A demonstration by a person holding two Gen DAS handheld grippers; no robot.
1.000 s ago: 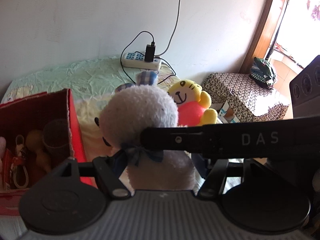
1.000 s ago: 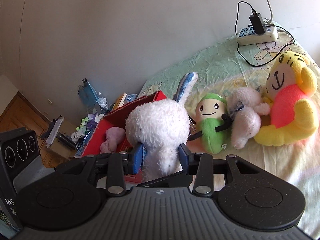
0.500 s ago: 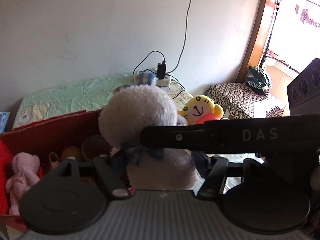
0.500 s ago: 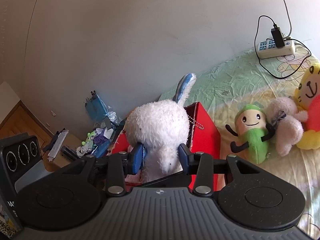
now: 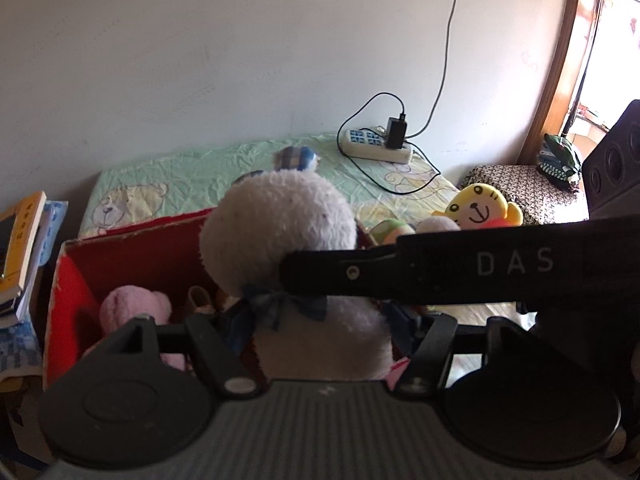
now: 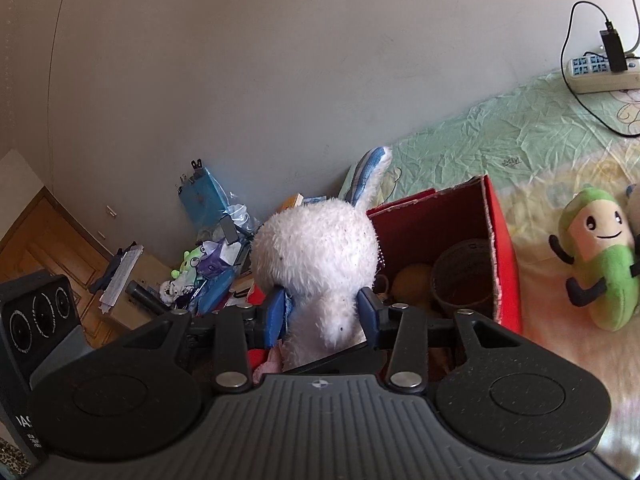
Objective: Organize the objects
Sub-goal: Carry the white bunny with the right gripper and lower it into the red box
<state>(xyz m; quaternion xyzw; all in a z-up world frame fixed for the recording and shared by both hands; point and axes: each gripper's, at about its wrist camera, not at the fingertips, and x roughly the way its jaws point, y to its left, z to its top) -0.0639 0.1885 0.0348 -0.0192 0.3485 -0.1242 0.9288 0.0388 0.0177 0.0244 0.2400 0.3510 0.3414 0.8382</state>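
Risk sits mainly in the release. White plush rabbit (image 6: 316,252) is pinched at the neck by the right gripper (image 6: 322,314), blue pads pressed into the fur on both sides, and is held above the near end of the red box (image 6: 502,240). In the left wrist view the same rabbit (image 5: 280,236) fills the space between the left gripper (image 5: 320,332) jaws, which appear closed on its lower body below the blue bow (image 5: 276,308); the right tool's black bar is seen crossing in front.

Box is already partly filled: pink plush (image 5: 132,308), a dark cup (image 6: 462,276) and a brownish round toy (image 6: 412,278) are seen inside. If the rabbit is dropped from this height, it could be caught on the box wall or land on the other items and tip out, being bulky and soft. If only one tool is opened first, the plush may be swung sideways by the other. Long ear (image 6: 370,174) could be left hanging over the rim. Thin cardboard wall could be knocked or the box shifted if the tools are lowered too far.

Green plush (image 6: 600,256) and yellow plush (image 5: 480,208) are left on the bed (image 6: 500,140), not yet sorted.
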